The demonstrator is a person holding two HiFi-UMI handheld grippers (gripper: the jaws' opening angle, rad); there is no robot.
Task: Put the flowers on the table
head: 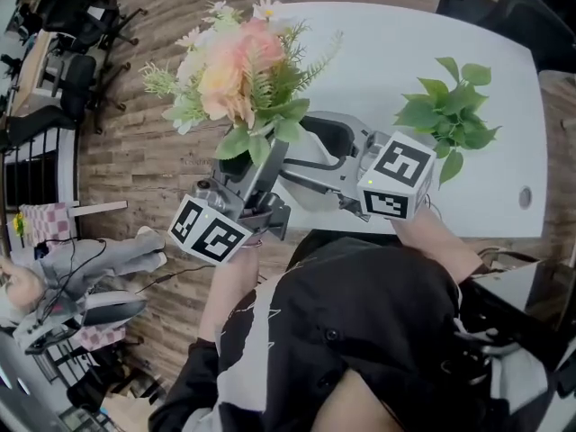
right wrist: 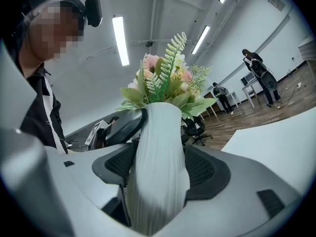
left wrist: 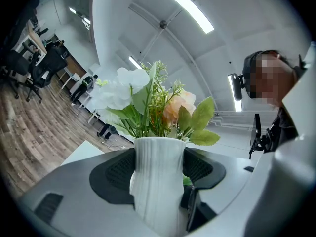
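Observation:
A bouquet of pink, peach and white flowers (head: 241,72) with green leaves stands in a white ribbed vase (left wrist: 157,196). Both grippers hold the vase from opposite sides, in the air near the front left corner of the white table (head: 405,34). My left gripper (head: 255,180) is shut on the vase, its dark pads (left wrist: 111,174) pressed against the ribs. My right gripper (head: 317,156) is shut on the same vase (right wrist: 157,181), with its pads (right wrist: 205,169) on either side. In the head view the blooms and the grippers hide most of the vase.
A small green leafy plant (head: 447,115) stands on the table to the right. A round cable hole (head: 525,196) sits near the table's right front edge. Office chairs (head: 76,25) stand on the wooden floor at the far left. People (right wrist: 254,65) stand far off.

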